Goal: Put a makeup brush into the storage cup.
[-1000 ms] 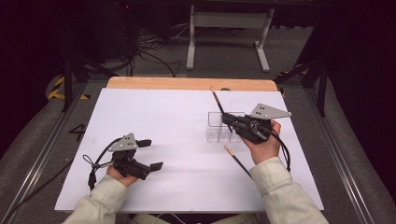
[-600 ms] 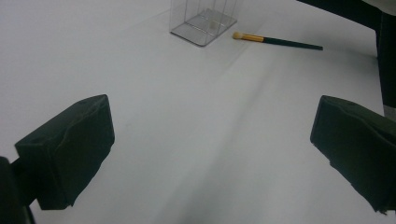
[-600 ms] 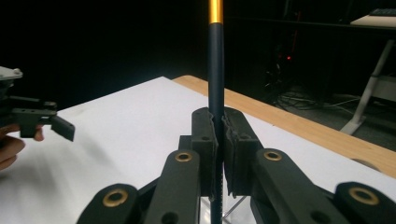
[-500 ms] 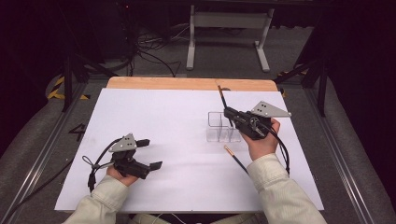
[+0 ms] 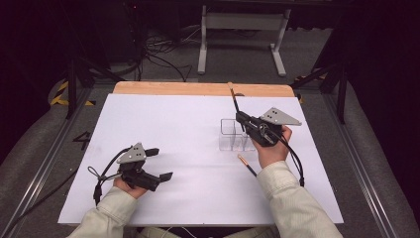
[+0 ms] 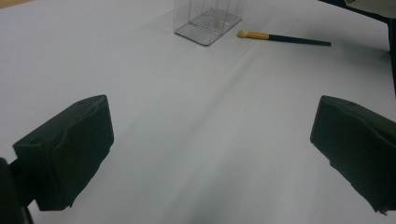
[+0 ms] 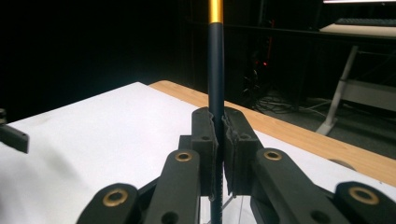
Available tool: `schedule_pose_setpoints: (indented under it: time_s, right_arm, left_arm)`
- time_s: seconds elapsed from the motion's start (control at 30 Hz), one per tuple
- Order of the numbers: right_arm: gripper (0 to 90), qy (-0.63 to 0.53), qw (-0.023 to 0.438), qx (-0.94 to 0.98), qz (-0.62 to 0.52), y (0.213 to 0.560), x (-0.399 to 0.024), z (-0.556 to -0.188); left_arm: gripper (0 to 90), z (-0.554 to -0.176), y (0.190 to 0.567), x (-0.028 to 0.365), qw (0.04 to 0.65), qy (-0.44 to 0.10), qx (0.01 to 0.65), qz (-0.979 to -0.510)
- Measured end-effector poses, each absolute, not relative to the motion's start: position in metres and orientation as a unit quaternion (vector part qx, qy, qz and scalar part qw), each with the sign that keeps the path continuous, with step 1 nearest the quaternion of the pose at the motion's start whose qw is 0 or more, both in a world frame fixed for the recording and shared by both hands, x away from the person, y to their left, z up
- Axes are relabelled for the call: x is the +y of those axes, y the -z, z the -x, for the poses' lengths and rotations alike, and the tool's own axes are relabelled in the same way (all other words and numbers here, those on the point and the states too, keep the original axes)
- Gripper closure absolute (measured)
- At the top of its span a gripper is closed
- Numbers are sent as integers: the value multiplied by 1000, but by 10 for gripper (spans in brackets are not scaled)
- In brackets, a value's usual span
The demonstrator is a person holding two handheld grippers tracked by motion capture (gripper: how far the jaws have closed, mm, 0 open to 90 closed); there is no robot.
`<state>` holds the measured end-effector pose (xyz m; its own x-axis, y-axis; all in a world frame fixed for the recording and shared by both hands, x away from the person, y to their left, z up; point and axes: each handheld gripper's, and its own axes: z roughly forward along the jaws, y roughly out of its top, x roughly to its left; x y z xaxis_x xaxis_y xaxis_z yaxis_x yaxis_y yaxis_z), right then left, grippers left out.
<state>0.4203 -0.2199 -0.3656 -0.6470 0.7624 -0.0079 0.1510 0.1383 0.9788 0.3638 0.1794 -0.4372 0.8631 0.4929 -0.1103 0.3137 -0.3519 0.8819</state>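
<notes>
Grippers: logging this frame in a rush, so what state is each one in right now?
Left gripper: open, holding nothing, jaws wide apart over the white table.
Right gripper: shut on a makeup brush, held by its dark handle.

Lab/recording setup, dark room, white-covered table (image 5: 163, 129), loose floor cables (image 5: 158, 52), metal stand (image 5: 242, 29), hazard tape (image 5: 62, 94)

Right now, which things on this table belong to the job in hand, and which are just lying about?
In the job:
- brush clamped in the right gripper
- clear divided holder beneath it
- second brush lying flat beside the holder, likely next

Lying about:
- left gripper, open, resting on the white table sheet
- floor cables beyond the table
</notes>
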Motion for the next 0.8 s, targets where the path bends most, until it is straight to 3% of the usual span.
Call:
schedule_pose_setpoints:
  time_s: [0.8]
  right_arm:
    - [838, -548, 259, 704, -370, 398, -228, -438]
  left_arm:
    - [9, -364, 437, 178, 513, -78, 241, -820]
